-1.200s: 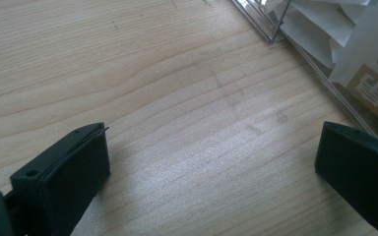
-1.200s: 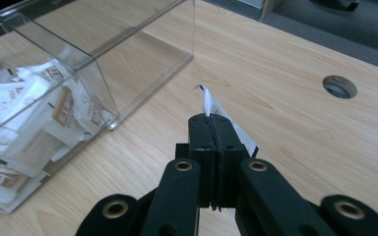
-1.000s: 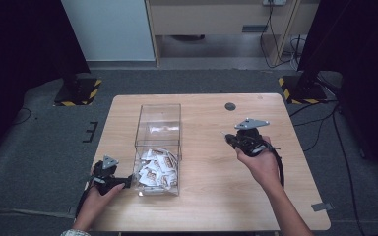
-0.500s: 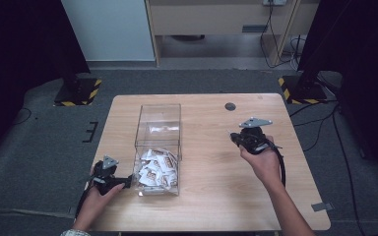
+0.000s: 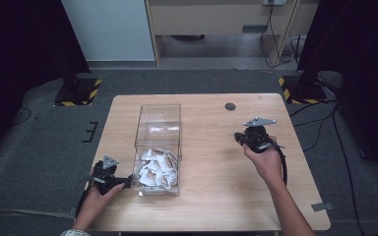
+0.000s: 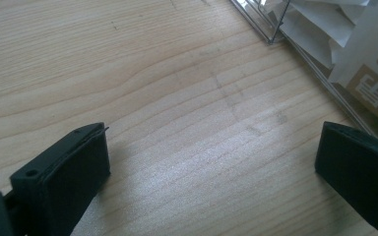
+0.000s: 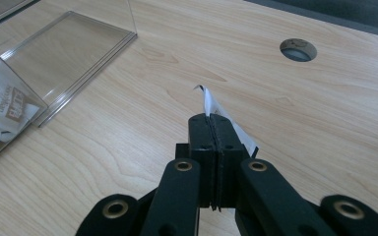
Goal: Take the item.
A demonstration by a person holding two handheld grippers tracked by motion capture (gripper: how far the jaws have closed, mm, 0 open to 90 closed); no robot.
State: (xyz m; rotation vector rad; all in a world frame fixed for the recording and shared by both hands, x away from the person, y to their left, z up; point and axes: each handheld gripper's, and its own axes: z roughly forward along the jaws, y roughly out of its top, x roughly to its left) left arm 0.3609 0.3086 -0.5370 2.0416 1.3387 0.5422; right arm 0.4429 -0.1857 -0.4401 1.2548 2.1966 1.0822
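A clear plastic box (image 5: 158,142) stands on the wooden table (image 5: 211,196), its near half holding several white sachets (image 5: 155,169) with brown print. My left gripper (image 5: 125,183) lies low by the box's near left corner. In the left gripper view it (image 6: 211,157) is open over bare wood, with the box wall (image 6: 295,54) and sachets (image 6: 369,64) at the upper right. My right gripper (image 5: 239,137) is held right of the box. In the right gripper view it (image 7: 210,120) is shut on a thin white sachet (image 7: 216,110) that sticks out past the tips.
A round cable hole (image 5: 230,106) is set in the table's far right part; it also appears as the hole (image 7: 298,49) ahead of the right gripper. Black stands with yellow-striped bases (image 5: 76,93) sit on the floor beyond the table.
My right gripper has drifted slightly to the right, away from the box, still shut on the sachet. The left gripper has stayed in place.
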